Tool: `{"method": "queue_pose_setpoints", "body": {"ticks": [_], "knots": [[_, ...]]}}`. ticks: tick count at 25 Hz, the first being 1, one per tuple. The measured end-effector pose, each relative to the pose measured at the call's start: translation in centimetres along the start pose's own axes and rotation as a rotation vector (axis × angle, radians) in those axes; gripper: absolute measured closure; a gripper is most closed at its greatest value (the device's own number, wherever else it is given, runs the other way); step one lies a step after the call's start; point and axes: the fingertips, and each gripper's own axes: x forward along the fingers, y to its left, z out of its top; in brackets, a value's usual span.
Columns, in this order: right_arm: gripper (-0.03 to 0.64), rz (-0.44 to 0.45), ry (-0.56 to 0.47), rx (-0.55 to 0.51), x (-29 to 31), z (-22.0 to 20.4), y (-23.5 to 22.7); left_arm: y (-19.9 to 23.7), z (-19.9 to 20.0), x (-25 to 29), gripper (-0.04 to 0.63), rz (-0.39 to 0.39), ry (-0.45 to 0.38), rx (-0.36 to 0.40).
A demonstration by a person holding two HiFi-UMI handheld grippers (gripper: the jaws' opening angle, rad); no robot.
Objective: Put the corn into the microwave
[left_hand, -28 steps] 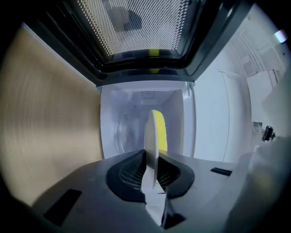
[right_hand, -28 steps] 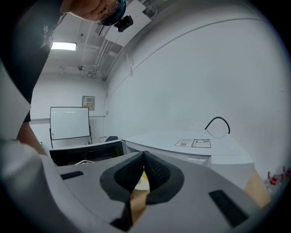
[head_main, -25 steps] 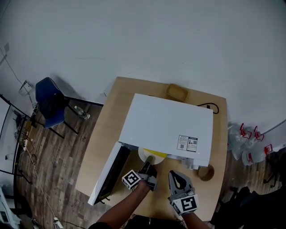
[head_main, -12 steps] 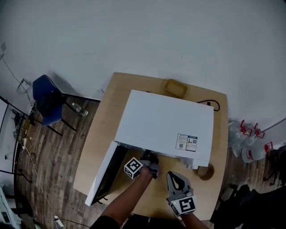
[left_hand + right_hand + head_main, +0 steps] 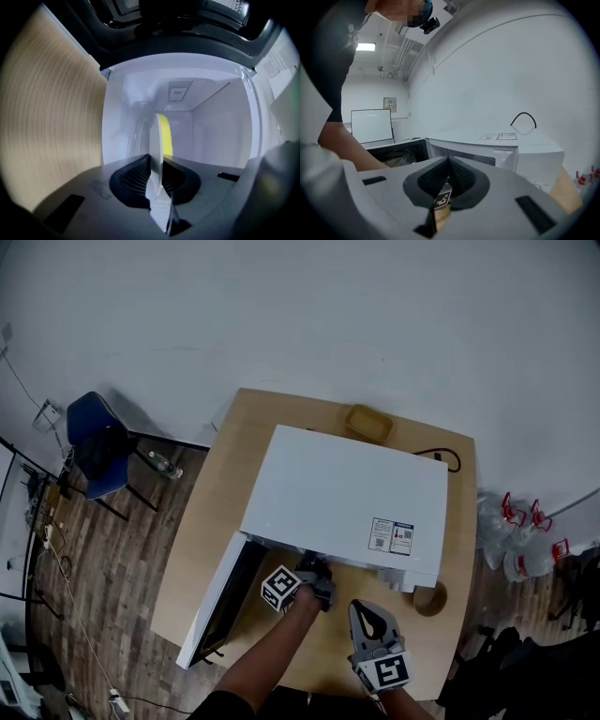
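Flanking L gripper [image 5: 315,576] w/ plate [image 5: 155,150]: open door [image 5: 225,601], wood bowl [image 5: 432,601].

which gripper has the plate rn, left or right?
Left gripper: its jaws clamp the white plate, corn on it, inside the microwave. Right gripper is shut, empty, outside.

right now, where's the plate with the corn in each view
Head view: not visible; the left tongs reach under the microwave top.
Left gripper view: plate edge-on at centre, clamped in the tongs, corn on its right face.
Right gripper view: not in it.
Shared landmark: the white microwave.
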Motion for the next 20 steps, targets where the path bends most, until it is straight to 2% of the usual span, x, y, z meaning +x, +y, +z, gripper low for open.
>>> {"method": "queue_pose_setpoints", "body": {"ticks": [11, 16, 20], "knots": [[0.557, -0.003, 0.031, 0.010, -1.2, -0.7, 1.0, 0.7, -0.1, -0.6, 0.566, 0.096, 0.028, 0.063], [0.557, 0.013, 0.011, 0.008, -1.5, -0.2, 1.8, 0.6, -0.3, -0.8, 0.566, 0.115, 0.047, 0.085], [0.557, 0.003, 0.016, 0.063, -1.6, 0.2, 1.9, 0.6, -0.1, -0.7, 0.566, 0.142, 0.059, 0.119]]}}
